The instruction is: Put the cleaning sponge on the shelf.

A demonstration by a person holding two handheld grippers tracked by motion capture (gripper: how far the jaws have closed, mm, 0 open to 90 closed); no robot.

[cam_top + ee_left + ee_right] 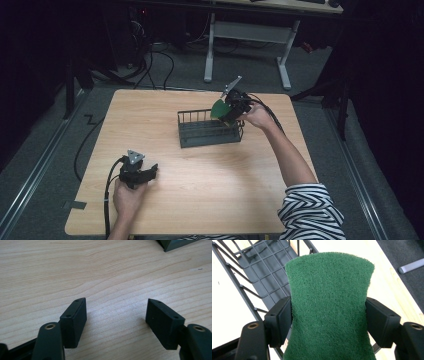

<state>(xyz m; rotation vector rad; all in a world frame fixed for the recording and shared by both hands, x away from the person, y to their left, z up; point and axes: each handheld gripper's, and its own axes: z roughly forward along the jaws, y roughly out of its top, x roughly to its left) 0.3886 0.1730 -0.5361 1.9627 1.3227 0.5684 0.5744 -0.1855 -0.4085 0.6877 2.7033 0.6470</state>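
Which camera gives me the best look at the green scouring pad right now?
The right gripper view: the green scouring pad is close up, pinched between that gripper's jaws above the wire rack. The high view shows it small at the rack's right end.

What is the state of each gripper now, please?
Left gripper: open, holding nothing, low over the table.
Right gripper: closed on the green scouring pad, above the wire rack.

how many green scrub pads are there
1: the green scrub pad is pinched between the right gripper jaws, held over the right end of the wire rack. The rack looks empty otherwise.
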